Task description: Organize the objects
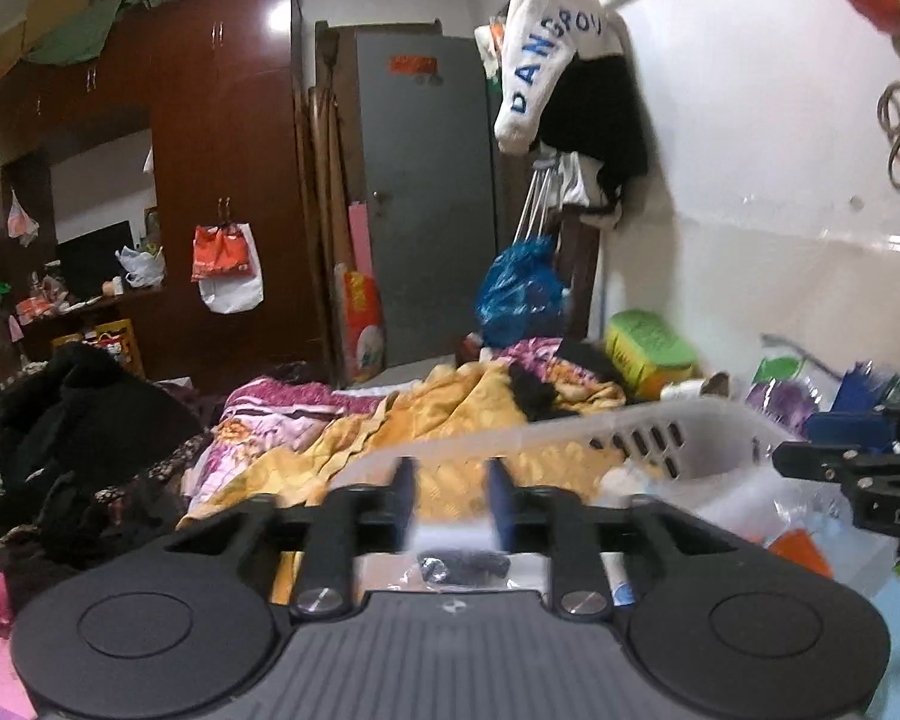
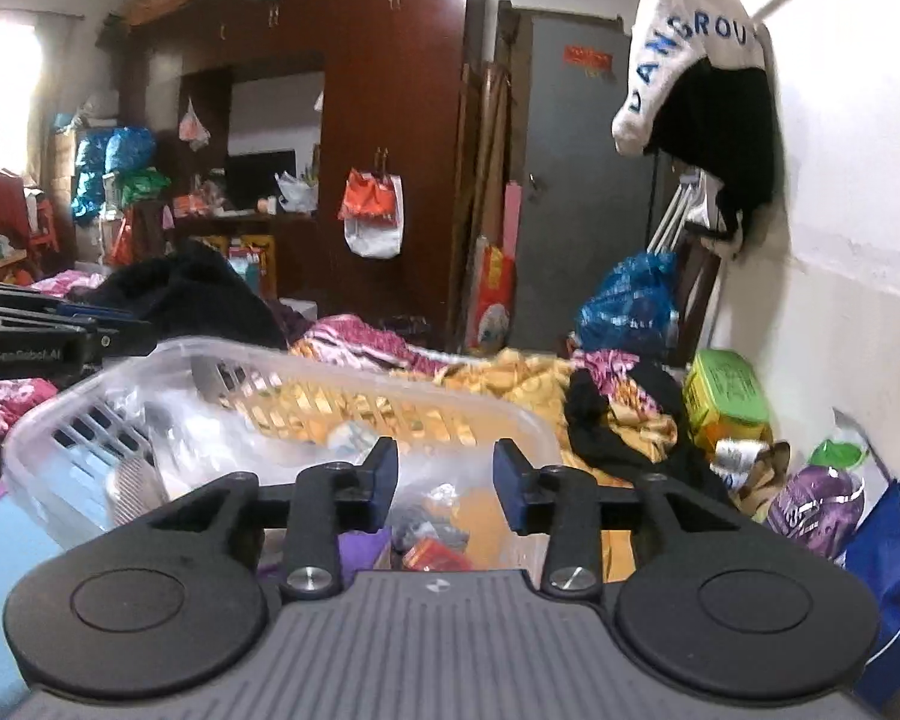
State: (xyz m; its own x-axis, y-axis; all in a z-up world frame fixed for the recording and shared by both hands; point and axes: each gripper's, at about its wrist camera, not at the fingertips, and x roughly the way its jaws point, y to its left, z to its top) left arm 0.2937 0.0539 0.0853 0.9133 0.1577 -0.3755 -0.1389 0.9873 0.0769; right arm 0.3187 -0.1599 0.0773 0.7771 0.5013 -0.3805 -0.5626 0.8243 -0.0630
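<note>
A translucent white plastic basket (image 2: 282, 372) with slotted walls sits on the bed in front of me; it also shows in the left wrist view (image 1: 570, 438). It holds clear plastic bags and small items, among them a red packet (image 2: 435, 555) and a purple piece (image 2: 360, 546). My right gripper (image 2: 445, 483) is open over the basket's near right rim, empty. My left gripper (image 1: 450, 501) is open at the basket's near left rim, with a small black object in a clear bag (image 1: 462, 564) just below its fingers. Each gripper shows at the other view's edge.
A yellow and floral blanket (image 1: 426, 414) and black clothes (image 1: 72, 414) cover the bed. A green box (image 2: 729, 396), a purple packet (image 2: 822, 504) and a blue bag (image 2: 882, 564) lie along the white wall at right. A brown wardrobe and grey door stand behind.
</note>
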